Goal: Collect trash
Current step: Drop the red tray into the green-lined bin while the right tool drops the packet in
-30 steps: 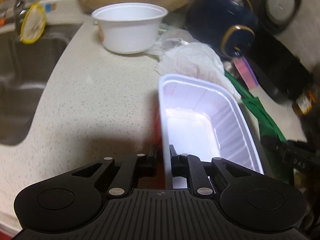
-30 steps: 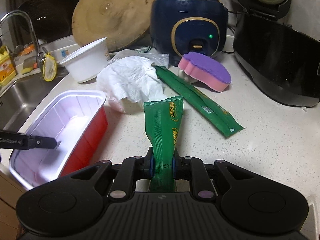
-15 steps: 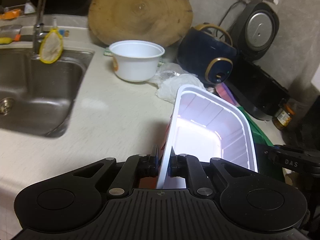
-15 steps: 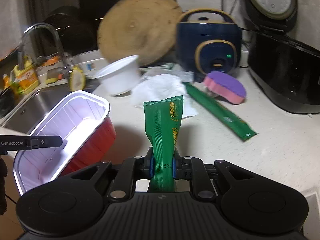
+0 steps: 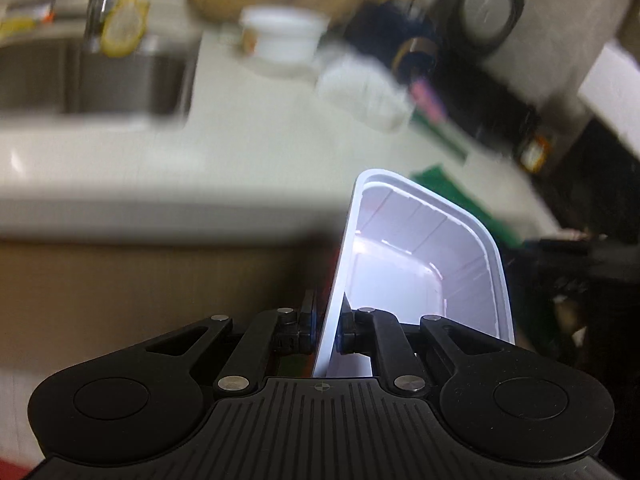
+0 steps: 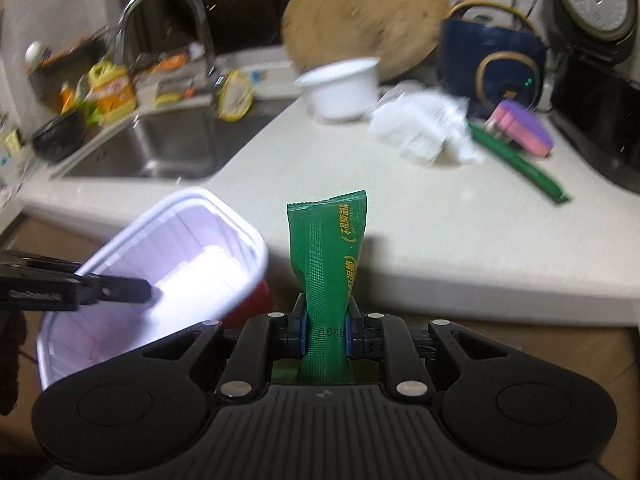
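Note:
My left gripper (image 5: pixel 325 330) is shut on the rim of a red plastic tray with a white inside (image 5: pixel 424 256), held in the air in front of the counter edge. The tray also shows in the right wrist view (image 6: pixel 160 264) with a left finger (image 6: pixel 116 290) on its wall. My right gripper (image 6: pixel 325 330) is shut on a green wrapper (image 6: pixel 328 256) that stands upright between its pads, off the counter. On the counter lie a white bowl (image 6: pixel 344 88), crumpled white paper (image 6: pixel 420 128) and a long green wrapper (image 6: pixel 520 164).
A steel sink (image 6: pixel 160 144) with a tap (image 6: pixel 168 20) is at the left. A round wooden board (image 6: pixel 360 20), a blue rice cooker (image 6: pixel 492 64), a purple-pink sponge (image 6: pixel 524 128) and black appliances (image 6: pixel 596 112) stand at the back right. The counter edge (image 6: pixel 440 300) is just ahead.
Both grippers have pulled back from the counter and now hang beyond its front edge, each still holding its item. The tray has tilted more onto its side.

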### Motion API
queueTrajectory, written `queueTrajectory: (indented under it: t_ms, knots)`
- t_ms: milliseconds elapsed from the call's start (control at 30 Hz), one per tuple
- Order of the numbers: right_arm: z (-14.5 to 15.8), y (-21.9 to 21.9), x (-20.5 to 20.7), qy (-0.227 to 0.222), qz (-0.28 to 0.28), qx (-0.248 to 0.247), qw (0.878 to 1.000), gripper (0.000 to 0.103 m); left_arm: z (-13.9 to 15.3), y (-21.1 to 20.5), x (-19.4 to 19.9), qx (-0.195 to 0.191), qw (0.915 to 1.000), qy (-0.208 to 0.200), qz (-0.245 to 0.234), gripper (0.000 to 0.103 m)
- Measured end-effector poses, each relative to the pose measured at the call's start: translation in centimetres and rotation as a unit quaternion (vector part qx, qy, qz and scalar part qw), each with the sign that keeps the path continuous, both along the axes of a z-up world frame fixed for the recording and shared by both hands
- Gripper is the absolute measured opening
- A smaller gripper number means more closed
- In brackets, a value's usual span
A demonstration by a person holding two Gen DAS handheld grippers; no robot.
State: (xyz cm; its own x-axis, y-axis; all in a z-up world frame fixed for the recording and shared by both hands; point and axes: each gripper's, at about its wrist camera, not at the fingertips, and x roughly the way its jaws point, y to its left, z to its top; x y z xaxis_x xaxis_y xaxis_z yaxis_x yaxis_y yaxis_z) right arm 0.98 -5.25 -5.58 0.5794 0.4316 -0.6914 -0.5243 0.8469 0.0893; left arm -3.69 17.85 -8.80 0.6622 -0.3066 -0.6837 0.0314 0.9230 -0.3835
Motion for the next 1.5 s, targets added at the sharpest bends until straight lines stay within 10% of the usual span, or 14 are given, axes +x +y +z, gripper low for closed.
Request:
queueTrajectory:
  t_ms: [367,633,767,1133,1500]
  knots:
    - [-12.3,-1.2,-0.7,0.136,-0.057,-0.095,0.984,0.016,-22.7,-1.4,1.7,0.016,0.9682,0.248,0.026,0.013]
    - [-22.9,0.4,1.4,0.174,-0.054,-0.158,0.971,0.016,-38.3,-3.6,7.1,-0.005,0.9609,0.260,0.096,0.031]
    - [-27.3,1.9,2.2,0.199,-0.031,-0.168,0.965,0.016,-41.5,-3.1,8.1,-0.024,0.9639,0.248,0.093,0.032]
    - [-37.7,8.8,4.3,0.348,0.034,-0.140,0.926,0.019,-31.7,2.8,2.9,-0.078,0.9765,0.169,0.108,0.032]
    - [-24.0,6.2,3.4,0.217,0.051,-0.163,0.961,0.031,-19.8,8.2,-0.9,-0.065,0.9766,0.105,0.177,0.032]
